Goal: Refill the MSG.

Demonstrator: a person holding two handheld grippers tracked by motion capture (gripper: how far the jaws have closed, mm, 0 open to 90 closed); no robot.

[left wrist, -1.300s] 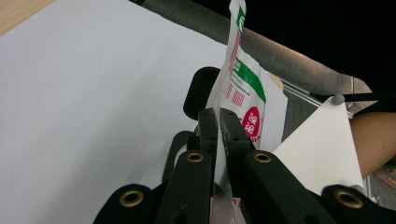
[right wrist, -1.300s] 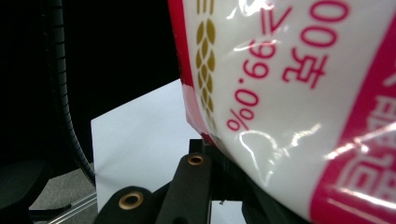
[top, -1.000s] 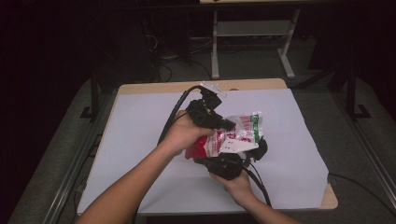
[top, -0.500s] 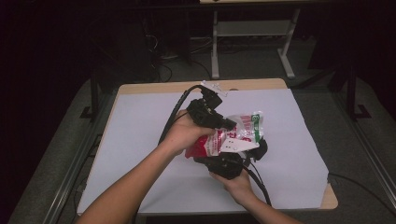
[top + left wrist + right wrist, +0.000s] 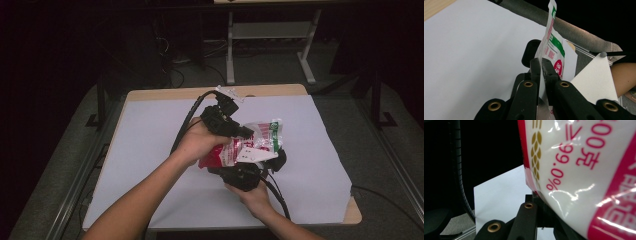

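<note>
Table (image 5: 150,150) first – wide top under a white sheet, wooden edge showing at the far side and the near right corner. Dark floor around it, a white-legged stand (image 5: 270,40) beyond the far edge.

Above the middle of the table I hold a plastic bag (image 5: 250,147) in the air, red and white with a green band at its right end, crumpled, clear of the sheet. It sits between my two grippers.

My left gripper (image 5: 235,127) comes in from the upper left, cable arcing back behind it. In the left gripper view its jaws are pressed together with the bag's thin edge (image 5: 552,45) clamped between them, the film standing up from the fingers (image 5: 535,72).

My right gripper (image 5: 247,172) is below the bag, close to my body – its jaws closed on the bag's lower edge. In the right gripper view the bag (image 5: 584,170) is right against the lens, red print on white; one black finger (image 5: 526,220) visible, the other hidden behind the film.
</note>
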